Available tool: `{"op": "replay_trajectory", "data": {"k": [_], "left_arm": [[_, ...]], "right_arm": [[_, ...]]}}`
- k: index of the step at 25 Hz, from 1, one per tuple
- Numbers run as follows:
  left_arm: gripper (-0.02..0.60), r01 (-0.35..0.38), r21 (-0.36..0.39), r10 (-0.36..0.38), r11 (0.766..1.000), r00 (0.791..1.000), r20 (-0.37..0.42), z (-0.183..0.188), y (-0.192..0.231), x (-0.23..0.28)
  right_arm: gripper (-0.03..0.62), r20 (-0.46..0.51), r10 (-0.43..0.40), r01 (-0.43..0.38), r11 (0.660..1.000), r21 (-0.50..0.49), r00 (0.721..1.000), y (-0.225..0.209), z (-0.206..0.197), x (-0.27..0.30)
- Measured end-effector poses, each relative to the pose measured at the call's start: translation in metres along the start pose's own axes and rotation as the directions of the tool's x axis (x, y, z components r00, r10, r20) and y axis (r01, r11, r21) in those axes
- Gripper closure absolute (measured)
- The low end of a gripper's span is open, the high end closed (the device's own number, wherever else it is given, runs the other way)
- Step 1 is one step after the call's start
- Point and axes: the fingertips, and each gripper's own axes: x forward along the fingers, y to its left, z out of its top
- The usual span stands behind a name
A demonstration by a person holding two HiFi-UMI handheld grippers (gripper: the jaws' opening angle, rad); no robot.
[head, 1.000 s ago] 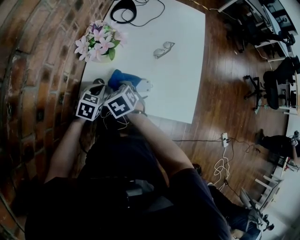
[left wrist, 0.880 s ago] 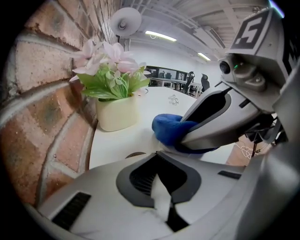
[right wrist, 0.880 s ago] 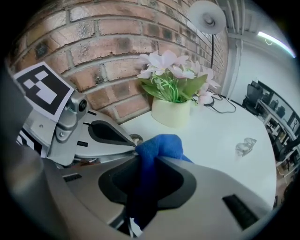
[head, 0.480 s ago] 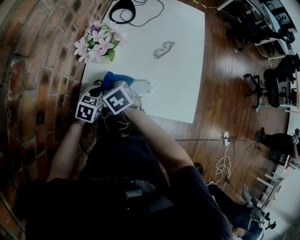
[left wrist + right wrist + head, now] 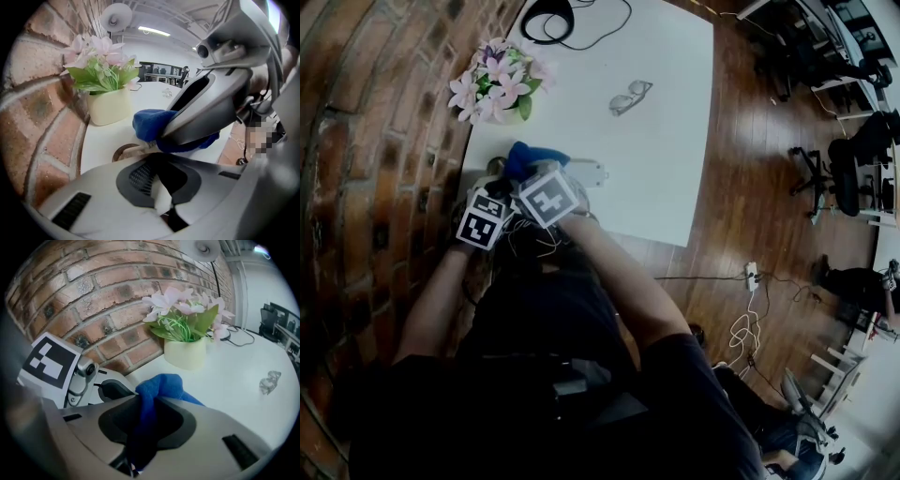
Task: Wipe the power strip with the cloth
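Wiping appears under way. The right claw [image 5: 143,401] pinches the cloth [image 5: 161,385] against the power strip [image 5: 589,173], near the flower pot [image 5: 497,94]. The left claw [image 5: 152,157], pressed together, apparently pins its white cord [image 5: 161,202]. Next, the cloth likely needs dragging along the strip.

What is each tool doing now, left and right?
Left tool: closed on a thin white piece, perhaps a cord.
Right tool: closed on the blue cloth.
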Motion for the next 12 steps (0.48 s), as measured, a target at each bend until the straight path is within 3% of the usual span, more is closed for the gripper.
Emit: {"op": "replay_trajectory", "data": {"k": [6,12], "left_arm": [[0.583,0.015,-0.023,-0.015,1.000,1.000,-0.007,0.000,-0.004,-0.001],[0.583,-0.054,-0.019,0.054,0.998,0.998,-0.014,0.001,0.008,-0.003]], "right_arm": [[0.503,0.018,-0.013,0.014,1.000,-0.024,1.000,0.001,0.000,0.001],[0.503,0.021,-0.019,0.019,0.999,-0.035,1.000,0.005,-0.009,0.002]]}}
